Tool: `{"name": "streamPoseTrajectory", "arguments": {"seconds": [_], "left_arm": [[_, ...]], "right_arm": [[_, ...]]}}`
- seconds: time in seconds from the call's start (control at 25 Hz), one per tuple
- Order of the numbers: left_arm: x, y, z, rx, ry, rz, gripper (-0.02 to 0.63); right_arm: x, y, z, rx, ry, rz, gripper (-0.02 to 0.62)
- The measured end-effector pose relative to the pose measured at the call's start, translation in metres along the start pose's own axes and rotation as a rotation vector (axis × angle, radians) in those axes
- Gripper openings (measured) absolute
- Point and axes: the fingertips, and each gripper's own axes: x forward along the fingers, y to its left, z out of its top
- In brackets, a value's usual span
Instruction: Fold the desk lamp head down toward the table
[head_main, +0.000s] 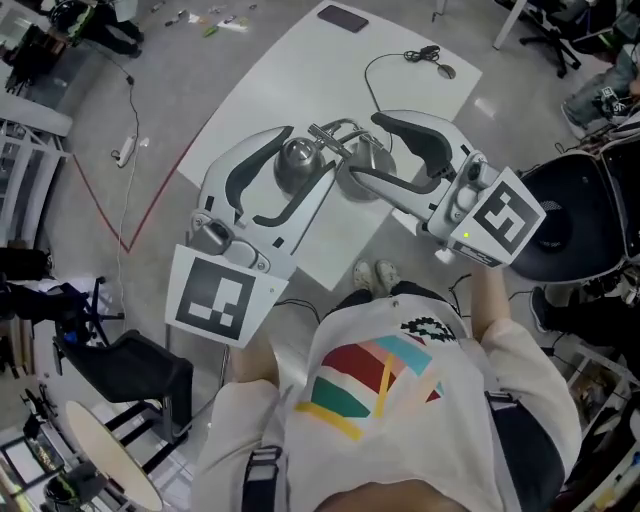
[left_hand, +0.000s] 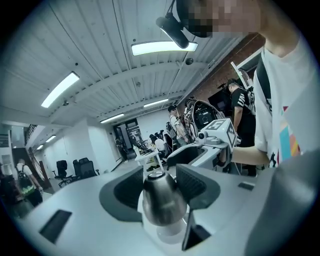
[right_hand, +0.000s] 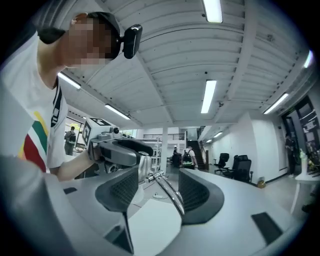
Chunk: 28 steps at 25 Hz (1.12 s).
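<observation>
A chrome desk lamp stands on the white table (head_main: 300, 70). Its rounded head (head_main: 297, 158) (left_hand: 162, 197) lies between the jaws of my left gripper (head_main: 305, 150) (left_hand: 160, 172), which stand wide apart; I see no pad pressing on it. The thin chrome lamp arm (head_main: 335, 132) (right_hand: 169, 192) runs between the jaws of my right gripper (head_main: 360, 147) (right_hand: 158, 175), with gaps on both sides. The two grippers face each other across the lamp. In the right gripper view the lamp head (right_hand: 141, 165) is partly hidden behind the left gripper (right_hand: 117, 150).
A flat black device (head_main: 343, 17) and a thin black cable (head_main: 425, 55) lie at the table's far end. A black round seat (head_main: 575, 225) is at the right, an office chair (head_main: 130, 365) at the lower left, and a power strip (head_main: 125, 150) on the floor.
</observation>
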Motion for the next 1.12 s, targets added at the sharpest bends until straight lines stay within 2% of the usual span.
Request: {"name": "streamPoseTrajectory", "arguments": {"seconds": [0.08, 0.16, 0.24, 0.32, 0.4, 0.6, 0.68, 0.76, 1.12], "left_arm": [[0.001, 0.002, 0.000, -0.026, -0.004, 0.007, 0.250], [0.001, 0.003, -0.001, -0.035, 0.002, 0.009, 0.250], [0.002, 0.003, -0.003, -0.035, 0.012, 0.006, 0.249], [0.003, 0.003, -0.004, -0.030, 0.015, -0.004, 0.249], [0.003, 0.003, -0.006, -0.028, 0.022, -0.012, 0.249], [0.003, 0.004, -0.006, -0.024, 0.037, -0.019, 0.247], [0.003, 0.004, -0.007, -0.021, 0.047, -0.024, 0.247], [0.004, 0.003, -0.008, -0.023, 0.053, -0.029, 0.247], [0.002, 0.005, -0.009, -0.068, 0.027, -0.031, 0.244]], "right_arm": [[0.009, 0.006, -0.001, -0.008, 0.020, 0.083, 0.258], [0.015, 0.013, -0.005, -0.005, 0.046, 0.138, 0.167], [0.019, 0.018, -0.005, -0.016, 0.026, 0.173, 0.122], [0.019, 0.017, 0.000, -0.052, -0.019, 0.191, 0.117], [0.014, 0.011, -0.004, -0.110, -0.011, 0.205, 0.118], [0.014, -0.011, -0.033, -0.246, 0.143, 0.252, 0.118], [0.016, -0.018, -0.042, -0.268, 0.193, 0.271, 0.114], [0.018, -0.019, -0.047, -0.279, 0.228, 0.302, 0.049], [0.018, -0.019, -0.048, -0.277, 0.274, 0.325, 0.037]]}}
